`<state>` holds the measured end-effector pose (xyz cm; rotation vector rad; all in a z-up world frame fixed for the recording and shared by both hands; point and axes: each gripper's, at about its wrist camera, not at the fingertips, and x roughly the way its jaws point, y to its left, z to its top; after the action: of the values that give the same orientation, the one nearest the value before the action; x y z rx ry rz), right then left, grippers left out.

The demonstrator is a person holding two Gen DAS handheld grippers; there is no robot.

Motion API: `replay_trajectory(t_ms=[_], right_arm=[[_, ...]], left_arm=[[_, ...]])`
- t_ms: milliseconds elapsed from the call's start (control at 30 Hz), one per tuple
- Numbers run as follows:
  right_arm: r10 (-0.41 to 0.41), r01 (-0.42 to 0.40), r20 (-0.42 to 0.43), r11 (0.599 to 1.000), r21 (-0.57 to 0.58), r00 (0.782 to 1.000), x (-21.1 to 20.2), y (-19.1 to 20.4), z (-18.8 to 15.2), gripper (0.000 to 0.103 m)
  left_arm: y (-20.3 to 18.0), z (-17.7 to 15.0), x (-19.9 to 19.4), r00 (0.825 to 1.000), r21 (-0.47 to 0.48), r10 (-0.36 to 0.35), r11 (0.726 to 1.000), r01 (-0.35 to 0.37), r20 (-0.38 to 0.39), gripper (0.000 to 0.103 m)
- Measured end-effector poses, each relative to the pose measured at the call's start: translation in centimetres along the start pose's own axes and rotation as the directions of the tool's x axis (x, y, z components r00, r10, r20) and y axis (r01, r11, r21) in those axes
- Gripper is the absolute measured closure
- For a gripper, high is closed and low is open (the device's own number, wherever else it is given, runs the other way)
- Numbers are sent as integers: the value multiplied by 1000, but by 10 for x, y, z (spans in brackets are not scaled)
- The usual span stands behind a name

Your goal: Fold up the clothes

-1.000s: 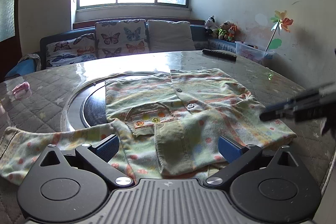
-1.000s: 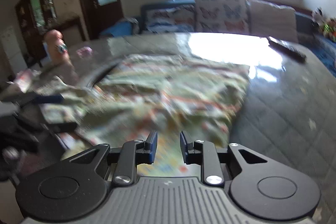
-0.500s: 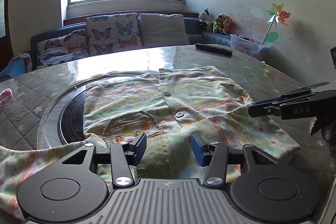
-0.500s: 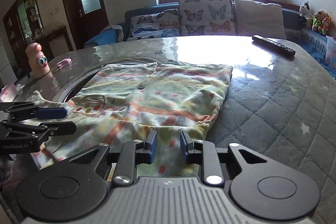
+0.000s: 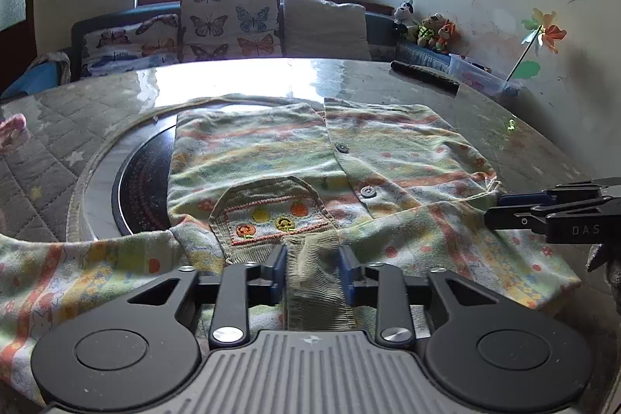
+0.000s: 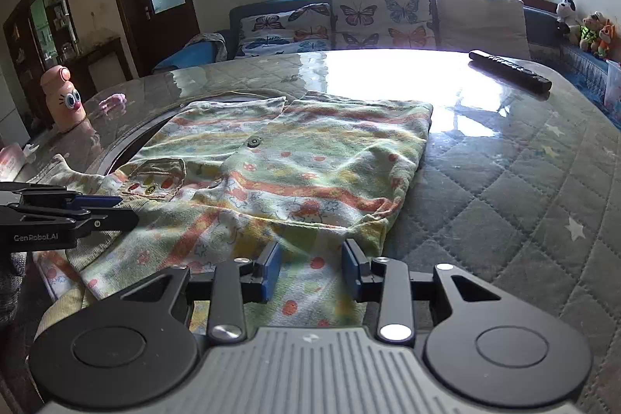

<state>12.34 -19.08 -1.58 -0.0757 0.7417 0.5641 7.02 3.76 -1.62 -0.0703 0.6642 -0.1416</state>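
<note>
Child's patterned shirt (image 5: 295, 158) lies spread front-up on the quilted, glossy desk (image 6: 504, 181), partly over a dark round inset (image 5: 139, 181) at its centre; two buttons and an embroidered pocket (image 5: 271, 216) face up; one sleeve trails off toward the near left edge in the left wrist view. Left gripper (image 5: 312, 272) sits low at the near edge of the garment; its fingers have just been closing and now stand narrowly apart with the olive corduroy collar band (image 5: 316, 282) between them, the blue pads against its sides, so clamped on that band. Right gripper (image 6: 312, 268) rests over the near right part of the shirt; its fingers have just been opening and stand apart, printed fabric lying beneath and between them without being pinched. Each gripper shows in the other's view, at the frame edge, level with the shirt's near border. Black remote control (image 6: 508, 70) lies on the far right of the desk, well apart from the shirt; pink bottle with cartoon eyes (image 6: 62, 99) stands at the far left; sofa with butterfly cushions (image 6: 372, 18) stands beyond the desk under a bright window.
</note>
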Motion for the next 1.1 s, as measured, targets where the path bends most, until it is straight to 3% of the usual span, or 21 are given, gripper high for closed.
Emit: replay_trajectory(t_ms=[33, 167, 433, 467, 500, 567, 767, 967, 1100], right_arm=[[-3, 3, -1, 1000, -4, 1000, 0, 1, 0, 68], [-12, 12, -4, 1000, -27, 1000, 0, 6, -1, 64], [1, 1, 16, 995, -95, 1000, -6, 28, 6, 57], [12, -10, 17, 994, -108, 1000, -6, 33, 7, 57], [20, -18, 18, 992, -125, 1000, -5, 38, 7, 56], [35, -31, 19, 986, -162, 999, -2, 51, 7, 56], [71, -64, 16, 963, -262, 997, 8, 84, 4, 56], [91, -87, -3, 946, -311, 996, 9, 102, 3, 53], [88, -85, -4, 948, -306, 996, 6, 101, 4, 53]], left_arm=[[-1, 0, -3, 1000, 5, 10, 1000, -10, 18, 96], [-3, -2, -6, 999, 21, 39, 999, -40, 35, 97], [6, -6, -13, 998, 0, 55, 998, -56, 28, 89], [7, -6, -16, 998, -1, 62, 998, -62, 31, 81], [9, -7, -19, 997, -3, 71, 997, -71, 35, 66], [13, -9, -27, 994, -7, 92, 996, -92, 51, 55], [41, -17, -51, 982, -66, 177, 983, -172, 71, 50], [93, -27, -75, 940, -188, 335, 929, -318, 63, 50], [136, -33, -88, 891, -278, 452, 860, -427, 31, 52]])
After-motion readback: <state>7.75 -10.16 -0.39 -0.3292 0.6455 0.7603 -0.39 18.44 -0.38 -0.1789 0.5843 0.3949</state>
